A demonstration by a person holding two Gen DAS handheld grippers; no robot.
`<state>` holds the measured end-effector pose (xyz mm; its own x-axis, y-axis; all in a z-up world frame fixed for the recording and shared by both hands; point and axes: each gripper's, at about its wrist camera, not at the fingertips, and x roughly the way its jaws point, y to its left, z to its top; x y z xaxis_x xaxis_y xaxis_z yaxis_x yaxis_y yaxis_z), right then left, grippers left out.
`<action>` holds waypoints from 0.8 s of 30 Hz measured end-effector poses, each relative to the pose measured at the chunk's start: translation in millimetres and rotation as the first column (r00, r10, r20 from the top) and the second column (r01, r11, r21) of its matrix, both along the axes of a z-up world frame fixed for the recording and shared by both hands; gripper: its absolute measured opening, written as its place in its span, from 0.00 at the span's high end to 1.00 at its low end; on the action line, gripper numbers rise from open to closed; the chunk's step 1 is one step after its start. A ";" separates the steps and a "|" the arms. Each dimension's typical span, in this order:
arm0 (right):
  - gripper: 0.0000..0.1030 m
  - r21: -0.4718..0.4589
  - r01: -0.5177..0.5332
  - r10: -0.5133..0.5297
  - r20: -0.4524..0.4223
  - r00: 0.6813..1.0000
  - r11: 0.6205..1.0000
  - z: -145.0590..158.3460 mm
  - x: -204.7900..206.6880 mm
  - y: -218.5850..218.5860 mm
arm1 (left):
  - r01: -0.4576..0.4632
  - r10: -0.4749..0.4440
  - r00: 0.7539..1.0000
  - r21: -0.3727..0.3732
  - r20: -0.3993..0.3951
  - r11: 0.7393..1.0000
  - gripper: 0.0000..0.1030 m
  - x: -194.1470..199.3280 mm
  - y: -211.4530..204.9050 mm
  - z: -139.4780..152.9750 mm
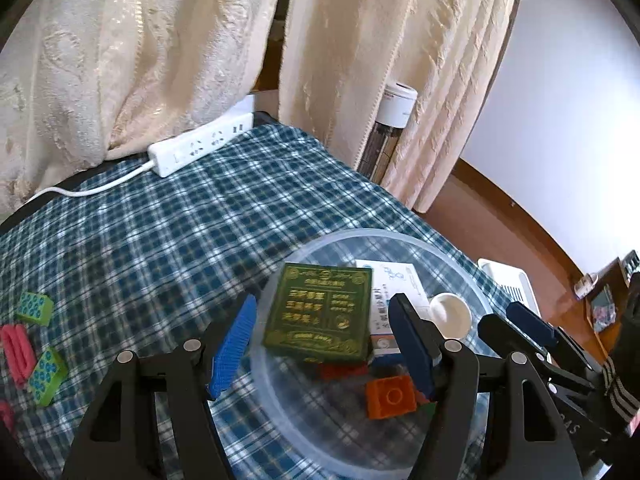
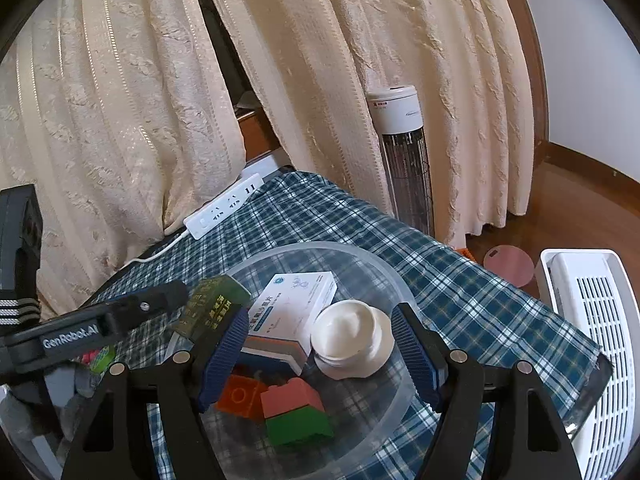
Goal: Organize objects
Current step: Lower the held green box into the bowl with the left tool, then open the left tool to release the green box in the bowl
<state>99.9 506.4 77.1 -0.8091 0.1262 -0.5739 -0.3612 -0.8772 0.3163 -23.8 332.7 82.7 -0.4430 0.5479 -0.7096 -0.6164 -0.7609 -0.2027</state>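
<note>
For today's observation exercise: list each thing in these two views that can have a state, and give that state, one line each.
Left gripper: open, holding nothing, above the bowl.
Right gripper: open, holding nothing.
Clear bowl: upright, partly filled.
Green box: in the bowl, tilted atop other items.
White medicine box: in the bowl, closed.
White cap: in the bowl.
Orange brick: in the bowl, studs up.
Power strip: sockets in view unused.
Green tiles: outside the bowl, on the cloth.
</note>
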 end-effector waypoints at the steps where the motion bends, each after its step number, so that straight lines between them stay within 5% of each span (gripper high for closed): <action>1: 0.25 0.001 -0.001 0.001 0.000 1.000 1.000 0.2 0.3 -0.9 | -0.008 0.008 1.000 -0.002 -0.004 1.000 0.32 0.2 -3.7 0.5; 12: 0.25 0.002 -0.016 0.016 0.005 1.000 1.000 -0.3 0.4 -7.8 | -0.065 0.059 0.996 -0.102 -0.068 0.993 0.32 10.9 -37.6 -13.5; 24: 0.25 0.001 -0.012 0.012 0.006 1.000 1.000 -0.2 1.0 -9.1 | -0.099 0.081 0.991 -0.178 -0.107 0.979 0.32 -10.5 -10.1 -32.7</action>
